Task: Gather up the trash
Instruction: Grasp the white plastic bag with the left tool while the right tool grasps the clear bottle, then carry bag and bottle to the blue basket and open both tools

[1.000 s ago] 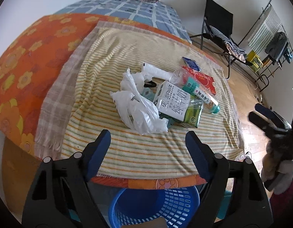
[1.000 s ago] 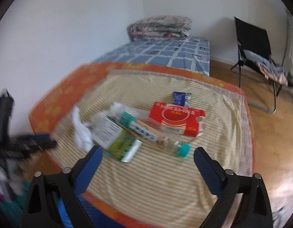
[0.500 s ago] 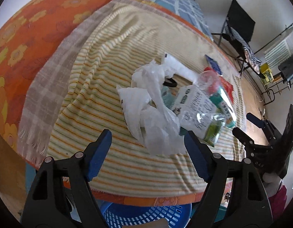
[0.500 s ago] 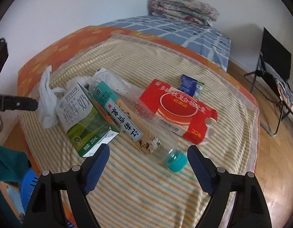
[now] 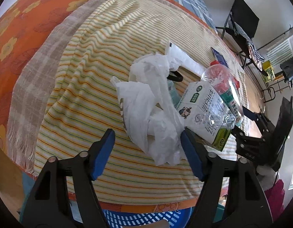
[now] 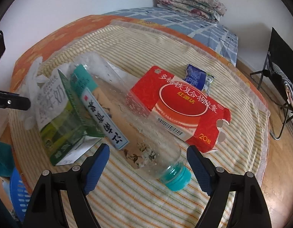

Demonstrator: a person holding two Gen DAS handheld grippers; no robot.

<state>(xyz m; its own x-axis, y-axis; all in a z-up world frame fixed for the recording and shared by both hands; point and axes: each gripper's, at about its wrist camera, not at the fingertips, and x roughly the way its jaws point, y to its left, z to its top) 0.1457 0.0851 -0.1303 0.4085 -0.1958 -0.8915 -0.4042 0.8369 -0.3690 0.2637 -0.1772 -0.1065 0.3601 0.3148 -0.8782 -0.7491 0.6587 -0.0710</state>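
Note:
Trash lies in a heap on a striped cloth [image 5: 101, 60]. A crumpled white plastic bag [image 5: 152, 112] lies nearest my left gripper [image 5: 147, 145], which is open with the bag's near end between its fingers. Beside the bag lies a white and green milk carton [image 5: 205, 117]. In the right wrist view a clear plastic bottle with a teal cap [image 6: 146, 138] lies between the carton [image 6: 64, 121] and a red box [image 6: 182, 112]. My right gripper [image 6: 148, 157] is open around the bottle's neck end. A blue snack wrapper [image 6: 197, 76] lies behind the box.
A blue plastic basket [image 5: 139, 218] sits on the floor below the table's near edge; it also shows in the right wrist view [image 6: 19, 188]. An orange flowered cover [image 5: 23, 24] lies under the cloth. A black folding chair [image 6: 281, 72] stands on the wooden floor.
Both grippers have moved in towards the heap. The left has closed on the white bag, the right on the bottle's cap end. Both stay open.

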